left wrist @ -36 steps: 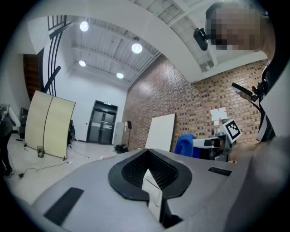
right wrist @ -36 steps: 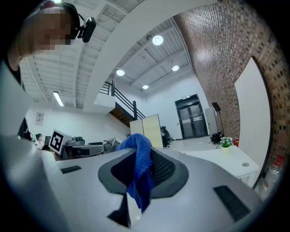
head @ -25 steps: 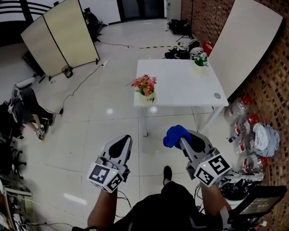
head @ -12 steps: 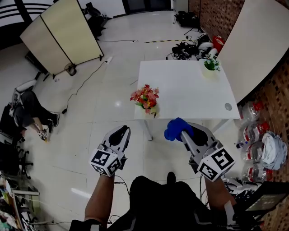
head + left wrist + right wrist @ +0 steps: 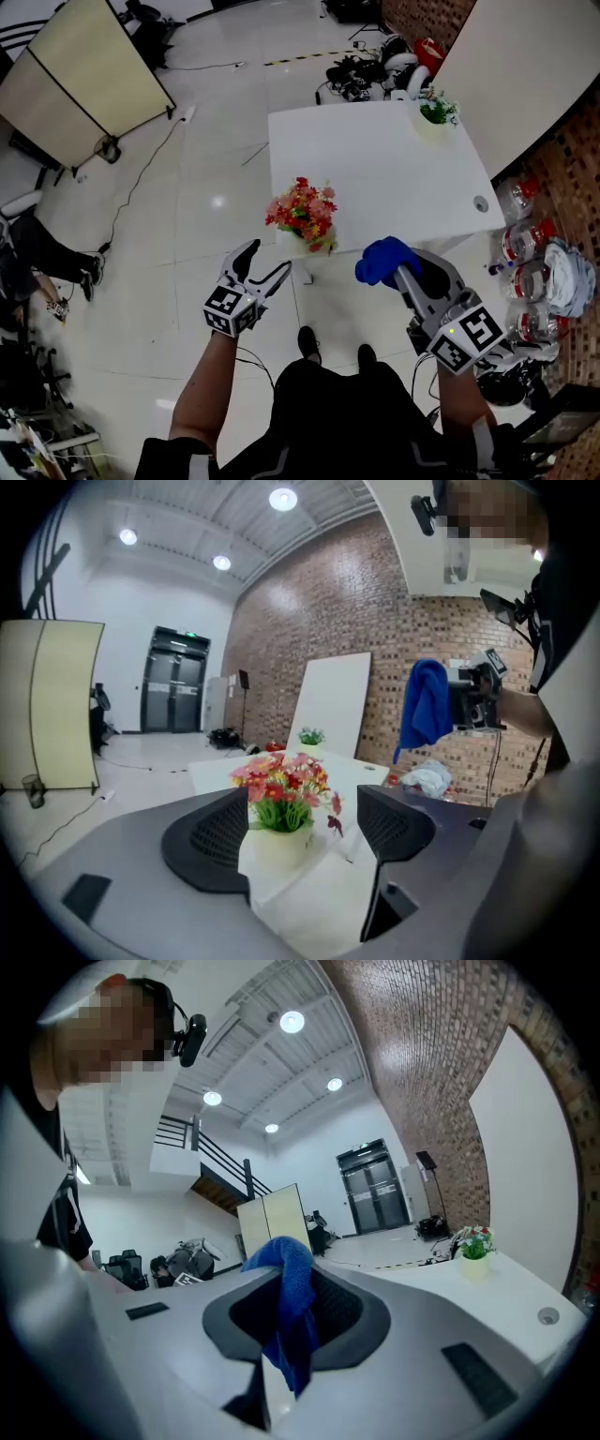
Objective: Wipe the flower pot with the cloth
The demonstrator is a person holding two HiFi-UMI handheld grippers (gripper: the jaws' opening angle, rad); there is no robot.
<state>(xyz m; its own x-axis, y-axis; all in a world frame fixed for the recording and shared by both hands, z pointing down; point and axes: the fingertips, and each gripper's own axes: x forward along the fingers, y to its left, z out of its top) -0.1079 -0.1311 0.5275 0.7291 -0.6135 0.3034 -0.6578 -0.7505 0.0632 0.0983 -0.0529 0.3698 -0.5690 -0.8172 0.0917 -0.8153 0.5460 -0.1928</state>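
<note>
**A:** The left tongs point(image 5: 270, 259) had just been opening. Their jaws stood apart and gripped nothing. The right tongs point(image 5: 405, 273) were clamped on the blue cloth point(image 5: 292, 1288), which hung down out of them in a fold.

**B:** And the flower pot?

**A:** Just beyond the left tongs. The pale flower pot point(image 5: 277, 850), with its red and pink flowers point(image 5: 281, 782), sat at the near left corner of the white table point(image 5: 375, 169). The left gripper view framed it in the gap between the jaws, but no pad touched it.

**B:** So which step was that?

**A:** The approach, I'd say. No wiping had begun, because the cloth was off to the right, well clear of the pot. Next, the left tongs would probably need to close gently on the pot to steady it (it sat close to the edge). Then the right could bring the cloth against its side.

**B:** Anything farther back?

**A:** A second small plant point(image 5: 436, 111) stood at the far corner of the table, with a brick wall point(image 5: 375, 611) behind.

**B:** Any writing?

**A:** None I could read. There were only square marker patterns on the cubes, and a green sign over the distant door was too small to make out.
</note>
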